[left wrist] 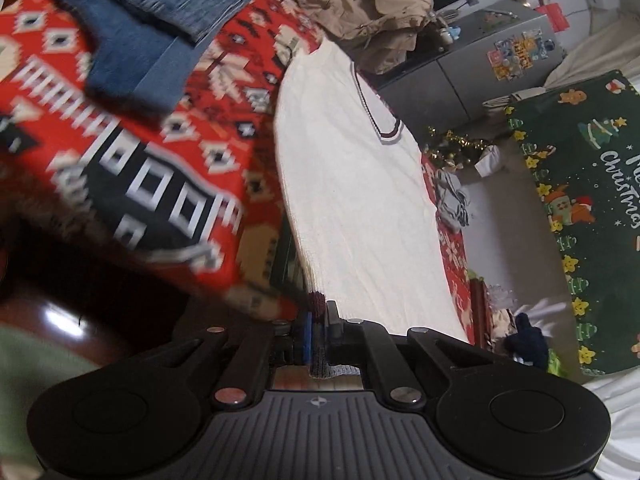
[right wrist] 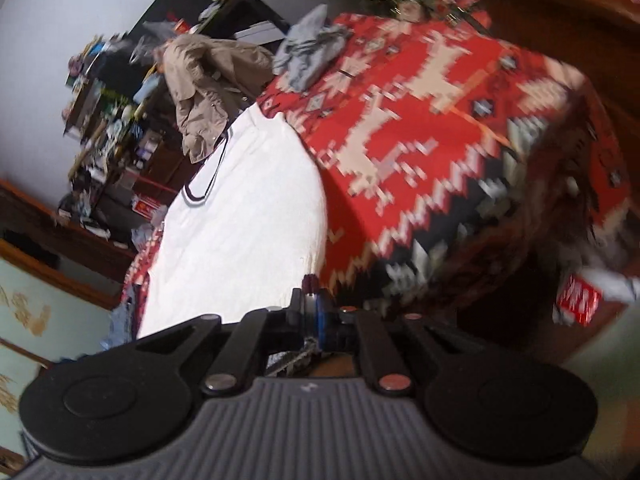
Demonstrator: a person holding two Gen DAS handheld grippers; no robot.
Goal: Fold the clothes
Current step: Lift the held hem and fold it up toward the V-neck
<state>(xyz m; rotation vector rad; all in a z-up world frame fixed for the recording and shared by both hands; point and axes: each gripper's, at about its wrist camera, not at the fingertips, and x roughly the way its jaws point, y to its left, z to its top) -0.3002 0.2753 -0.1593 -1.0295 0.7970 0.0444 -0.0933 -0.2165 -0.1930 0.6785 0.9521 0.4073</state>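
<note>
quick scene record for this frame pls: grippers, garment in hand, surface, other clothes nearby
left gripper: shut on hem of white sweater
right gripper: shut on the same hem
white sweater: spread along the table, dark-trimmed V-neck at far end
surface: red patterned tablecloth
other clothes: jeans, beige jacket, grey garment
image quality: motion blur in both views

I see a red patterned woven blanket (left wrist: 224, 92) covering the surface. Behind it stands a grey refrigerator (left wrist: 480, 76) with colourful stickers on its door. A dark green Christmas-print cloth (left wrist: 580, 216) hangs at the right, near a small tinsel-trimmed Christmas tree (left wrist: 456, 148). Cluttered dark shelves (right wrist: 108, 120) line the white wall.
</note>
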